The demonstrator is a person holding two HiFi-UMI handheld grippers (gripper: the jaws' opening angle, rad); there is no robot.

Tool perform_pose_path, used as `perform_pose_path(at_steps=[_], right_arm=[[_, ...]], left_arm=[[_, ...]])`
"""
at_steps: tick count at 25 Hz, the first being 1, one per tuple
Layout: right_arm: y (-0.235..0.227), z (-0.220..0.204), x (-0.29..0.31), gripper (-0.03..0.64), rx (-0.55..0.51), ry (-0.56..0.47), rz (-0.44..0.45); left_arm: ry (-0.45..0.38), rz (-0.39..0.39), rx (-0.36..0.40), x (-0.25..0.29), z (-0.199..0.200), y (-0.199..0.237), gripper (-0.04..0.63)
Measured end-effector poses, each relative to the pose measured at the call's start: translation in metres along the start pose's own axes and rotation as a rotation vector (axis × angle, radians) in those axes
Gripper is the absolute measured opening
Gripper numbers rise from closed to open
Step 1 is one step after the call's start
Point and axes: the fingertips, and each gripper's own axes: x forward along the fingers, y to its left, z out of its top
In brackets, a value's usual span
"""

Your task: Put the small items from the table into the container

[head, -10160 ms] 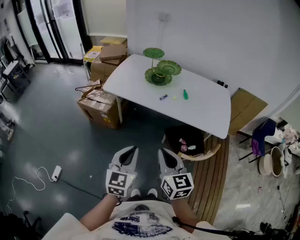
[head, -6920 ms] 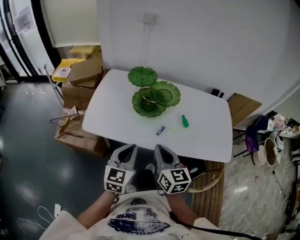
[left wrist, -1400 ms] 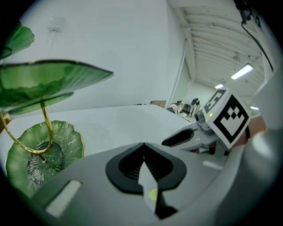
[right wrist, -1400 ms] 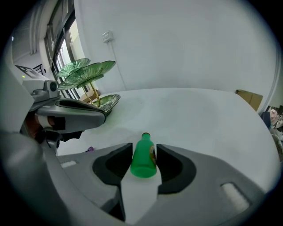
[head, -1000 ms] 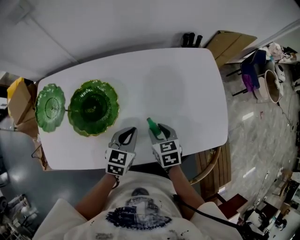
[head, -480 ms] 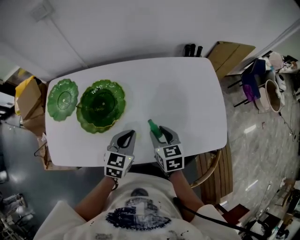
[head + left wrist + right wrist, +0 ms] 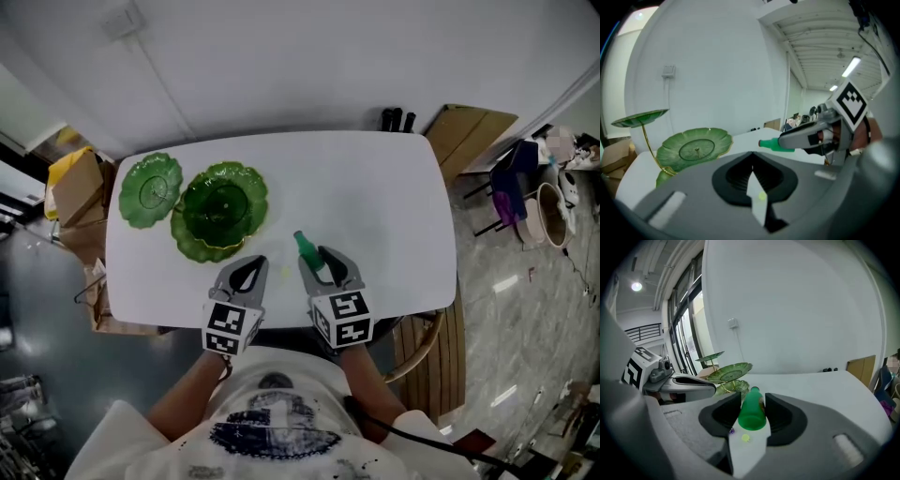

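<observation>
A small green bottle is lifted off the white table, and my right gripper is shut on it, neck pointing away. The right gripper view shows the bottle clamped between both pads. Below it, a tiny yellow item and a purple one lie on the table. My left gripper hovers beside the right one, shut with nothing visible between its fingers. The green tiered dish stand stands at the table's left, ahead of the left gripper.
Cardboard boxes sit on the floor left of the table. A chair stands under the front right edge. Two dark objects rest by the wall behind the table. The stand's top plate reaches out leftward.
Both grippers have risen a little above the table, the bottle staying in the right one. The table and dish stand now sit lower and more central in the head view.
</observation>
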Motion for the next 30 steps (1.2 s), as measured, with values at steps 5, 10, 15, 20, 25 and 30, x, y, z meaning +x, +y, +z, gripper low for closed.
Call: perform_pose_path(at_steps=[5, 10, 15, 20, 25, 30], right_arm=[[0.019, 0.020, 0.006, 0.158, -0.005, -0.026, 0.047], [0.034, 0.041, 0.020, 0.157, -0.016, -0.050, 0.066], [0.047, 0.058, 0.035, 0.158, -0.024, -0.053, 0.076], [0.071, 0.064, 0.056, 0.158, -0.037, -0.031, 0.096], [0.088, 0.067, 0.076, 0.158, -0.054, -0.003, 0.091], [0.098, 0.063, 0.094, 0.158, -0.066, 0.023, 0.086]], left_arm=[[-0.021, 0.043, 0.002, -0.015, 0.012, 0.020, -0.009], [-0.024, 0.083, -0.015, -0.026, 0.013, 0.051, -0.009], [-0.034, 0.097, -0.021, -0.030, 0.020, 0.080, -0.009], [-0.042, 0.095, -0.030, -0.034, 0.020, 0.107, -0.009], [-0.054, 0.081, -0.026, -0.033, 0.022, 0.131, -0.009], [-0.027, 0.070, -0.048, -0.031, 0.009, 0.146, -0.009]])
